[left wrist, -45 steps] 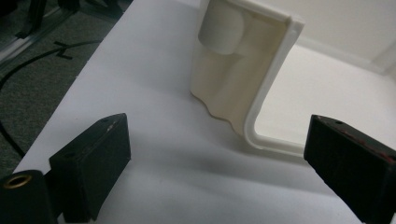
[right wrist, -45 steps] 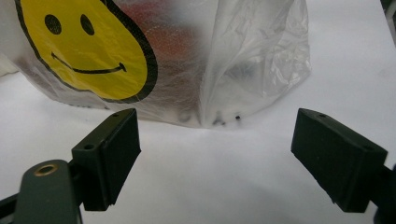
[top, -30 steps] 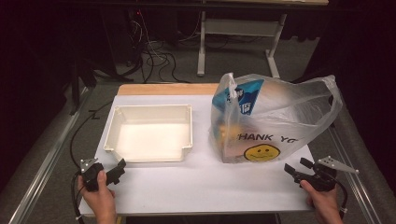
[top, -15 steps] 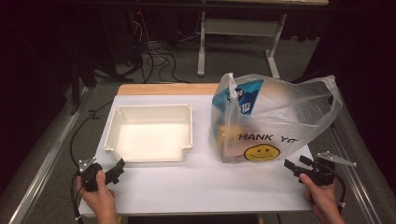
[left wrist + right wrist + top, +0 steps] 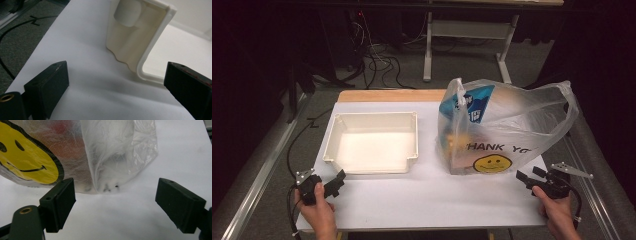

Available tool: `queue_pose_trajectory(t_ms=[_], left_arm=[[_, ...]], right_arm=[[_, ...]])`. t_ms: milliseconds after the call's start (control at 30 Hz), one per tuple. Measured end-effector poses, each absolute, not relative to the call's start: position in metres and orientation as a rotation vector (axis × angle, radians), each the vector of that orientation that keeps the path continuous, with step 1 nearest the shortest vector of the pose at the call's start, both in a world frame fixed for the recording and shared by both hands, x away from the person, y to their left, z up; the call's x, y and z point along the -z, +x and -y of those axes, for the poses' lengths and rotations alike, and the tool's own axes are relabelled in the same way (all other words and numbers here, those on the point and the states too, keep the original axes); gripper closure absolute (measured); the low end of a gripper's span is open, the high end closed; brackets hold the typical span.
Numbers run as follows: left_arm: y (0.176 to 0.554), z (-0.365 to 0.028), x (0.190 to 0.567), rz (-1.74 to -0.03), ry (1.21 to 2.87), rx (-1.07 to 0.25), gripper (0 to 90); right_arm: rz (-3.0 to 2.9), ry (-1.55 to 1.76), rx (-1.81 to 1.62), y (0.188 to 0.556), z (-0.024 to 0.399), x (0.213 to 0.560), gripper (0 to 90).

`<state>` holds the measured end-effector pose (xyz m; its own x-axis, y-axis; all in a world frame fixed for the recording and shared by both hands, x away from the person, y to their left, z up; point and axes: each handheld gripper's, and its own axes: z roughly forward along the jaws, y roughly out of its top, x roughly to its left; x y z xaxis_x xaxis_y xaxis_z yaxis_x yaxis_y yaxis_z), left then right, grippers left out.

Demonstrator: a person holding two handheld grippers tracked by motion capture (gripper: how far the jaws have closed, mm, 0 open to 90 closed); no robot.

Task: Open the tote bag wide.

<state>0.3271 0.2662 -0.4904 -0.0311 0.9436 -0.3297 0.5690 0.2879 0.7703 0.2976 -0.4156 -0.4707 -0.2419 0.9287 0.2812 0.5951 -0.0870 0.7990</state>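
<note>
The plastic bag (image 5: 507,127) stood upright on the right half of the white surface (image 5: 427,195), its handles raised and its mouth open toward the far right. Through the film only blurred shapes showed — a blue package (image 5: 467,105) with white lettering too small to read, and orange and reddish contents that could not be identified. Printed on the near face were "THANK YO", the rest lost around the fold, and a yellow smiley face (image 5: 492,163); in the right claw view the smiley was cut off at the left edge.

The right claw (image 5: 528,177) rested low on the surface just beside the bag's near right corner, released, jaws spread wide and apart from the film. The left claw (image 5: 338,181) lay near the front left of the surface, likewise released, pointing at the near left corner of the cream tray (image 5: 414,150) without touching it. The tray sat left of the bag, well apart from it.

A wooden strip (image 5: 392,95) edged the far side of the surface. Beyond it the room was dark — cables (image 5: 377,60) on a grey floor and the legs of a table frame (image 5: 462,35).
</note>
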Motion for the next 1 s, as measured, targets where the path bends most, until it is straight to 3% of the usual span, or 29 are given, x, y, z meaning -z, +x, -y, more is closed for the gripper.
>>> queue_pose_trajectory(t_ms=[1000], left_arm=[[0.3227,-0.2681,0.49,-1.681,1.341,-0.566,8.4]], right_arm=[[-1.816,1.613,-1.25,0.294,0.4119,0.4705,15.5]])
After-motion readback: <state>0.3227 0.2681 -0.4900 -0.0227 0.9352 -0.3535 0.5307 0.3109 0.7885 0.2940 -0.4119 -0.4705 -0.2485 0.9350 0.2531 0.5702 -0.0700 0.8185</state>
